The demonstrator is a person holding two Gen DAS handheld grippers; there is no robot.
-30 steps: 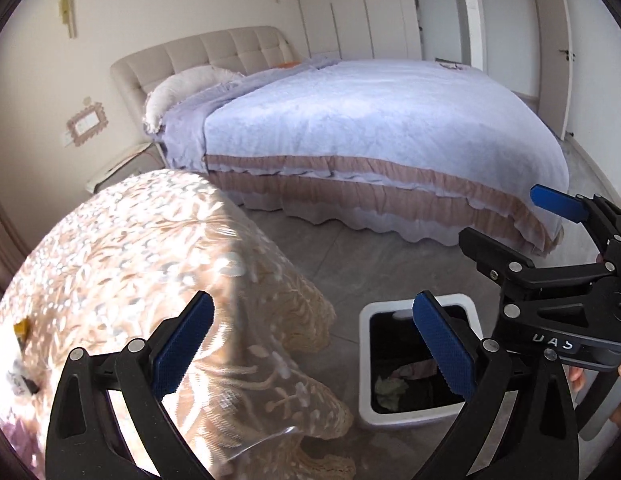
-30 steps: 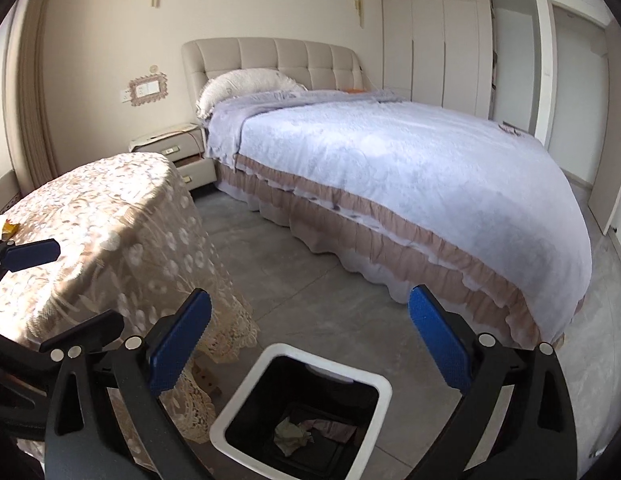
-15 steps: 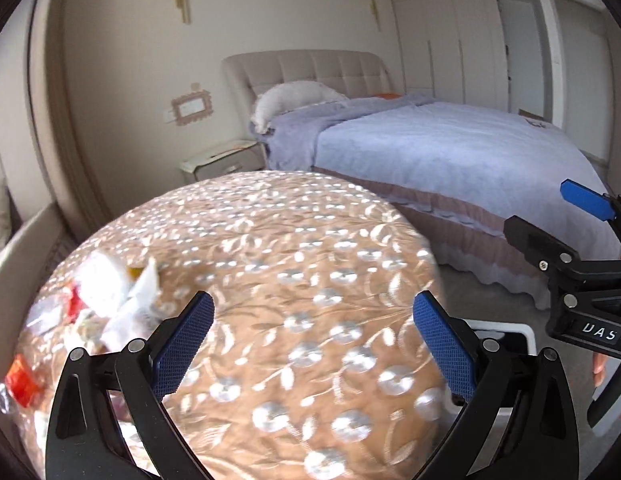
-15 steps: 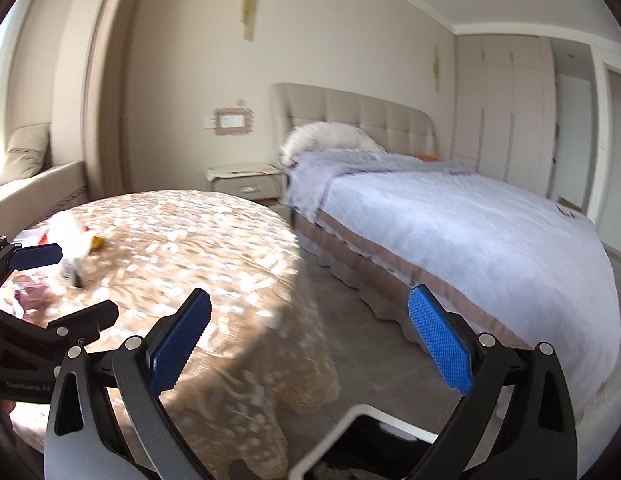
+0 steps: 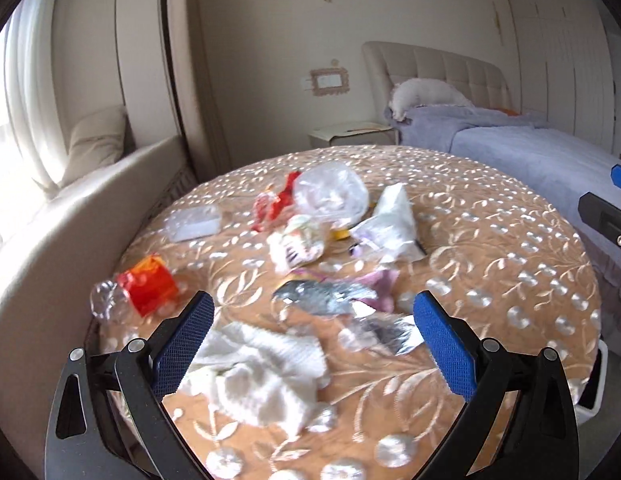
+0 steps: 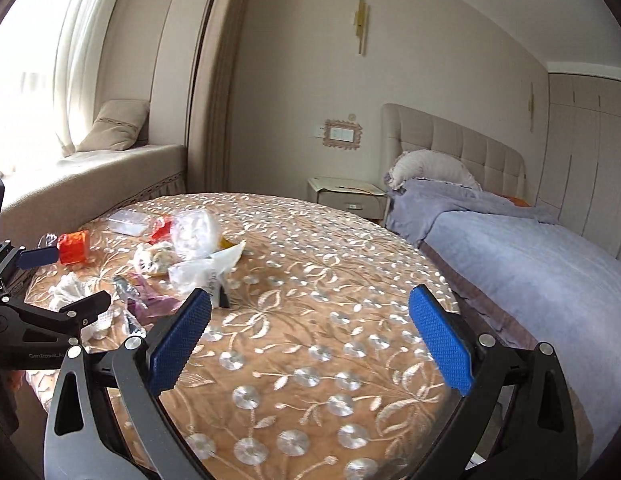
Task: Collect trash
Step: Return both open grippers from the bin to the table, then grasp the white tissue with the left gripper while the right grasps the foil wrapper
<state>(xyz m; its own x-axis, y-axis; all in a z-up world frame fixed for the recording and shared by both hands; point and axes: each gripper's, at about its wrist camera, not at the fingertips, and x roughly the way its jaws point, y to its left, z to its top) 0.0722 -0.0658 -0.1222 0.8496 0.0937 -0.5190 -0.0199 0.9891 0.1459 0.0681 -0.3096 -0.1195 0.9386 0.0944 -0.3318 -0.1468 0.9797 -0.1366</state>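
Note:
Trash lies scattered on a round table with a floral cloth [image 5: 490,248]. Crumpled white tissue [image 5: 254,376] sits just ahead of my left gripper [image 5: 310,344], which is open and empty above it. Beyond lie a silver wrapper [image 5: 322,300], a crushed bottle with a red label [image 5: 146,290], a clear plastic bag [image 5: 330,194] and a white bag [image 5: 390,224]. My right gripper [image 6: 310,340] is open and empty over the bare right part of the table [image 6: 330,280]; the trash pile [image 6: 182,248] lies to its left.
A bed with a lilac cover [image 6: 530,264] stands right of the table, with a nightstand [image 6: 346,194] behind. A window seat with a cushion [image 6: 114,126] runs along the left. A white bin edge [image 5: 594,384] shows low right, past the table.
Both grippers swung left and up from the bin on the floor to the table top. The trash pile has come into view. Both stayed open.

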